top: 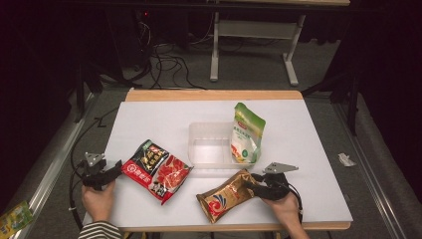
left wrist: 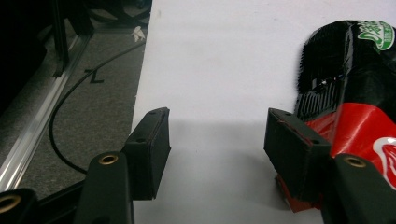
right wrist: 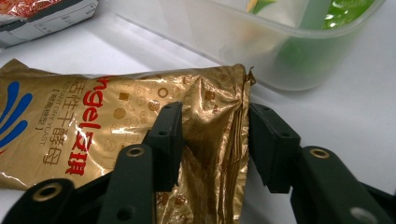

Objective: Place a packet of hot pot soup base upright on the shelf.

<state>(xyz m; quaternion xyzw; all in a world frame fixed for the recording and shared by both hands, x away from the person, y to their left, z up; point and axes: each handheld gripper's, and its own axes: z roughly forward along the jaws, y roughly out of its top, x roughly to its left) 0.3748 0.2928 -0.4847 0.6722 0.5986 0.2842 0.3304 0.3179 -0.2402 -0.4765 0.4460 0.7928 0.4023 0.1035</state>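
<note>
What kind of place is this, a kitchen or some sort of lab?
Most likely a lab or recording workspace, not a kitchen: a white-topped table stands on grey carpet among dark curtains, loose cables trail across the floor behind it, and another bare table frame stands beyond.

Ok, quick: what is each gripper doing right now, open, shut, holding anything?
Left gripper: open, nothing between its fingers; the red and black packet lies beside one finger.
Right gripper: open around the gold yeast packet's end, not yet clamped.

This looks like a lab or test room. A white-topped table (top: 149,119) stands on grey carpet (top: 249,64) amid trailing black cables (top: 169,64), metal floor rails (top: 54,159) and a bare workbench frame (top: 254,30).
</note>
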